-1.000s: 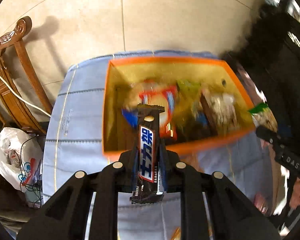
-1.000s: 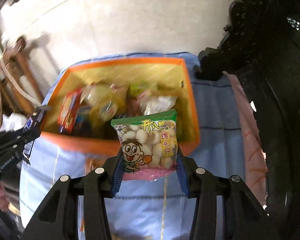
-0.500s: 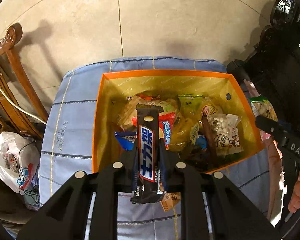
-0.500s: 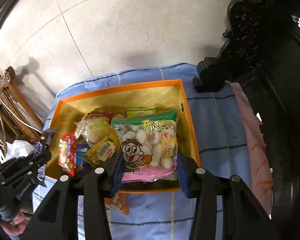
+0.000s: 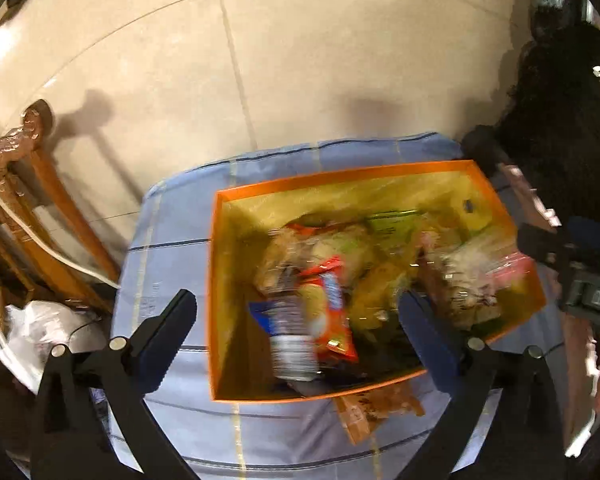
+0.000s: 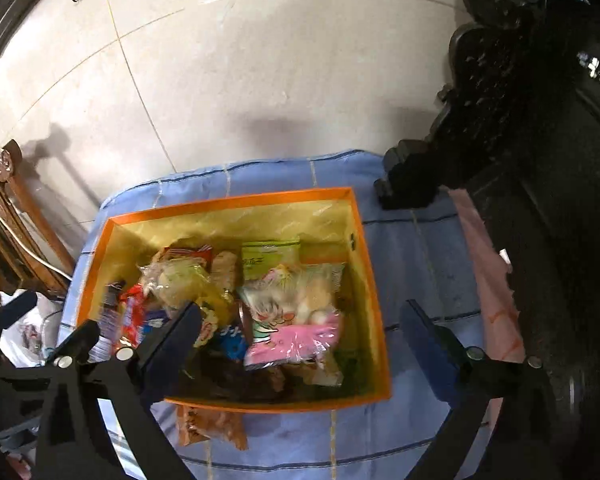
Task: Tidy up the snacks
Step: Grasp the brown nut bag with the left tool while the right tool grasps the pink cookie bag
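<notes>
An orange box [image 5: 214, 288] [image 6: 374, 292] with a yellow lining sits on a blue cloth and holds several snack packets. My left gripper [image 5: 296, 320] is open and empty above the box's near left part. The dark chocolate bar [image 5: 290, 340] is blurred, dropping into the box; it also shows in the right wrist view [image 6: 110, 320]. My right gripper [image 6: 300, 324] is open and empty above the box. The green and pink bun snack bag [image 6: 296, 312] lies blurred on top of the other packets.
An orange-brown packet [image 6: 210, 426] [image 5: 376, 408] lies on the blue cloth [image 6: 416, 248] by the box's near wall. A wooden chair [image 5: 32, 208] and a white plastic bag [image 5: 40, 332] stand at the left. Dark carved furniture [image 6: 540, 160] is at the right. A pink cloth [image 6: 492, 292] lies beside it.
Both grippers have opened. The chocolate bar has left my left gripper and the bun snack bag has left my right gripper; both are now in the box.
</notes>
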Demonstrator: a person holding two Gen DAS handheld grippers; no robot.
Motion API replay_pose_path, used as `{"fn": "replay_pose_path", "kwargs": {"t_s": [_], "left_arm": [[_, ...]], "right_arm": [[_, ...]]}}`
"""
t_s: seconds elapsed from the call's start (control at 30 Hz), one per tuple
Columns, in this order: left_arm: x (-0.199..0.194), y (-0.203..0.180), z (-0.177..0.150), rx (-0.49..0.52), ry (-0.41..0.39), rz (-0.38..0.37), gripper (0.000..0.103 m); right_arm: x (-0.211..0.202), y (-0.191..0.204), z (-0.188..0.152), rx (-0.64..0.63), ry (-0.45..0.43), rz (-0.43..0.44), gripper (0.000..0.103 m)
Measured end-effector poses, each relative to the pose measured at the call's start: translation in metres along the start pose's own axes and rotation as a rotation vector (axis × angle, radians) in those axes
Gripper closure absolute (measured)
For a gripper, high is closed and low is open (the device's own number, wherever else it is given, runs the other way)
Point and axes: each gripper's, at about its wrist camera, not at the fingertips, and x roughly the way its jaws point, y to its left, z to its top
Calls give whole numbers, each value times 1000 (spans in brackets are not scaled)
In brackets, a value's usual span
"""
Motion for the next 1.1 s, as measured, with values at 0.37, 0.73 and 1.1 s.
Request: {"fn": "replay_pose_path", "kwargs": {"t_s": [0.37, 0.73, 1.1], "left_arm": [[7, 6, -38, 26, 43, -59, 4], [46, -50, -151, 545, -68, -290, 4], [103, -76, -153, 850, -93, -386, 4]], "right_arm": [[-35, -51, -66, 12, 35, -58, 4], [-28, -96, -254, -178, 228, -162, 4], [1, -94, -300, -196, 291, -168, 4]]}}
